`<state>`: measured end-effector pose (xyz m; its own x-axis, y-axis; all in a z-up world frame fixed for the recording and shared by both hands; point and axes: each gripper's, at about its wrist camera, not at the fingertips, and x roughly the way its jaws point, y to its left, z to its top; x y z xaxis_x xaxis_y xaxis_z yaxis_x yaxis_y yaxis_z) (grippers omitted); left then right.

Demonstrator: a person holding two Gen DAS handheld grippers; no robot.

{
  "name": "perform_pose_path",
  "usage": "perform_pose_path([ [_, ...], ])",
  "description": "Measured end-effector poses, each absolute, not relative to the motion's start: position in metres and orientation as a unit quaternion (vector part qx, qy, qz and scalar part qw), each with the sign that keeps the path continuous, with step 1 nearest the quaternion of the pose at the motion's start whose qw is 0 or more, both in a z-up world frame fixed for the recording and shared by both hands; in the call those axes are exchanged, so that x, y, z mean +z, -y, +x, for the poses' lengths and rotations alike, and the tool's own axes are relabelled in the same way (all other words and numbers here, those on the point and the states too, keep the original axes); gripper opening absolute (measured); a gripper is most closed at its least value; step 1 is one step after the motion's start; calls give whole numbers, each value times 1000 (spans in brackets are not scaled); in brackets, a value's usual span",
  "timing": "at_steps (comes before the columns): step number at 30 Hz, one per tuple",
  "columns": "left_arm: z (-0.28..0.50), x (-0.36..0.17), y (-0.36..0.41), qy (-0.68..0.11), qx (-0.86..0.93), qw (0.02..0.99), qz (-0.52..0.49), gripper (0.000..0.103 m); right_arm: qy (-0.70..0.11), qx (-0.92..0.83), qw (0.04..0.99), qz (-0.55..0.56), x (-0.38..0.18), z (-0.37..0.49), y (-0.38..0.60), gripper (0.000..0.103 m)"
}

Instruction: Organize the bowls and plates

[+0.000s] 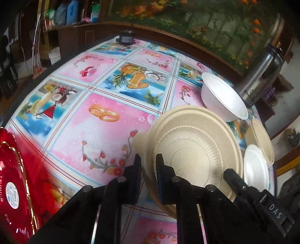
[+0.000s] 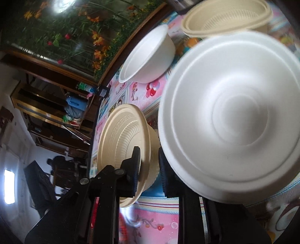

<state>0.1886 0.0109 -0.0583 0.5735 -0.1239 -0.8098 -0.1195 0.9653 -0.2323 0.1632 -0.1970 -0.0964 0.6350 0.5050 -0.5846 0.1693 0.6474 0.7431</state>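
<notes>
Pinching the near rim of a beige plate (image 1: pixel 196 148), the left hand-held gripper (image 1: pixel 149 163) has one finger outside the rim and one inside. That plate rests on the bench (image 1: pixel 93 116); a white bowl (image 1: pixel 223 97) sits just beyond it, with a steel flask (image 1: pixel 262 75) behind the bowl.

From the right wrist, the right hand-held gripper (image 2: pixel 149 165) grips the edge of a white plate (image 2: pixel 234 120), tilted up off the bench. Left of that plate is the beige one; another beige bowl (image 2: pixel 226 16) lies beyond.

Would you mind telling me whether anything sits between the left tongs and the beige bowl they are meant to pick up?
Nothing visible does: the left tongs are already shut on the rim of the beige bowl.
</notes>
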Motion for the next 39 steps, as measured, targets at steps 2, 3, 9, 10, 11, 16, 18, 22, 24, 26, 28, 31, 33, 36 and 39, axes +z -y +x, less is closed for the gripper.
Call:
perform_pose_path([
  [2,186,-59,-10,-462,-3,877,-127,13,-411,99,819,387,-91,162,195,14],
  [3,184,-59,-10,-461,-2,878,-125,13,-410,97,823,379,-89,161,194,14],
  [9,173,-57,-11,-455,1,883,-114,13,-413,100,824,373,-89,159,196,13],
  [10,170,-56,-11,-453,4,885,-109,13,-414,102,823,375,-90,157,197,13],
  [11,167,-56,-10,-451,6,887,-104,13,-414,104,821,379,-91,155,198,13],
  [16,147,-51,-14,-439,13,894,-87,13,-393,108,832,376,-83,142,199,13],
  [18,138,-49,-17,-433,18,898,-80,13,-389,112,834,373,-80,136,195,13],
  [22,122,-45,-21,-419,25,905,-66,13,-390,120,838,363,-80,120,186,13],
  [24,115,-44,-25,-414,26,908,-62,13,-390,124,837,363,-82,112,182,13],
  [26,107,-42,-27,-410,28,910,-57,13,-393,130,833,367,-84,105,179,13],
  [28,99,-40,-32,-404,30,912,-55,13,-396,136,830,368,-86,99,177,13],
  [31,87,-35,-40,-396,31,916,-57,13,-399,149,826,370,-85,91,171,13],
  [33,80,-29,-45,-388,33,919,-58,13,-399,157,823,373,-82,85,166,13],
  [36,69,-17,-51,-373,36,925,-61,13,-395,168,822,374,-73,78,159,13],
  [39,56,-1,-61,-351,41,933,-64,13,-386,178,827,367,-60,70,150,13],
])
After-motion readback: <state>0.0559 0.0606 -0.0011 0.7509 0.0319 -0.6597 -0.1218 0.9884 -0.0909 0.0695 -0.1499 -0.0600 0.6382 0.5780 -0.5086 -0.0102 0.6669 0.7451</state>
